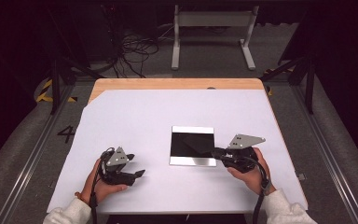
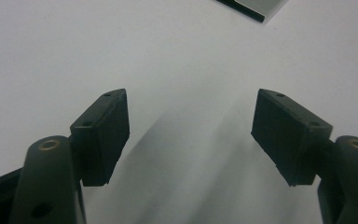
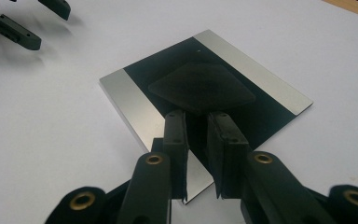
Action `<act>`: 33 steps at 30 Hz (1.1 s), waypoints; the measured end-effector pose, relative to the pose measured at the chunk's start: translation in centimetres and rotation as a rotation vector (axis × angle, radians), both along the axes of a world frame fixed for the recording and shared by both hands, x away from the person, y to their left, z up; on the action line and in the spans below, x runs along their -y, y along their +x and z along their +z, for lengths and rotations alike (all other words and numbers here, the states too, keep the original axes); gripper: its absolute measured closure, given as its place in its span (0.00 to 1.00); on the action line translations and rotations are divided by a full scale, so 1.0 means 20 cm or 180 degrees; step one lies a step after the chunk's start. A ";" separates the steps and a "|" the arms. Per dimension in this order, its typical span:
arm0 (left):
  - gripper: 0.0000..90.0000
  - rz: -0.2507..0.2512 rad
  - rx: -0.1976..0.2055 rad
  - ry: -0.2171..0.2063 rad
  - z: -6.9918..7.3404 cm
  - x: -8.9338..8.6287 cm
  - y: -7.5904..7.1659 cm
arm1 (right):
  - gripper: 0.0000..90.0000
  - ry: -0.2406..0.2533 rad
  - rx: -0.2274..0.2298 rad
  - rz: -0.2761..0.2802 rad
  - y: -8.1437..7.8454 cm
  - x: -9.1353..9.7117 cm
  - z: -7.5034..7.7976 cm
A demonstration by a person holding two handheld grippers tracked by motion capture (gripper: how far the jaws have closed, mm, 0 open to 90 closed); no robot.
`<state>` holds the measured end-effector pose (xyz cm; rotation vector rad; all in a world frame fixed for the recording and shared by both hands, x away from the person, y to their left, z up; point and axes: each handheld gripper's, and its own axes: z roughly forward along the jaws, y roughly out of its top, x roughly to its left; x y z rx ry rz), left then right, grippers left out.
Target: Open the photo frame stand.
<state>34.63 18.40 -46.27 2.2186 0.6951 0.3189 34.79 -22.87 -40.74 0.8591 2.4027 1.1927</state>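
Right tongs (image 3: 197,122) narrow, slightly parted over plate (image 3: 135,105) edge, just short of black pad (image 3: 201,87). Left tongs (image 2: 191,135) wide, empty, left of plate.

The high view looks forward and down from above the near edge of the table (image 1: 121,121), taking in all of it. The left gripper view sits low over the white top, facing a corner of the plate (image 2: 254,9). The right gripper view looks closely across the same plate (image 3: 135,100) toward the left gripper (image 3: 23,23).
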 end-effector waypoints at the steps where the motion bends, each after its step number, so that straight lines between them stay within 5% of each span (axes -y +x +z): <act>1: 0.31 0.0001 -0.0002 0.0001 0.00 0.00 0.00 | 0.85 0.0003 -0.0007 0.0002 0.00 0.00 0.00; 20: 0.31 -0.0007 0.0003 0.0041 0.00 0.00 0.00 | 0.64 0.0056 -0.0084 -0.0063 0.02 0.01 -0.01; 33: 0.31 -0.0011 0.0011 0.0081 0.00 0.00 0.00 | 0.45 0.0348 -0.0242 -0.0133 0.05 0.00 -0.03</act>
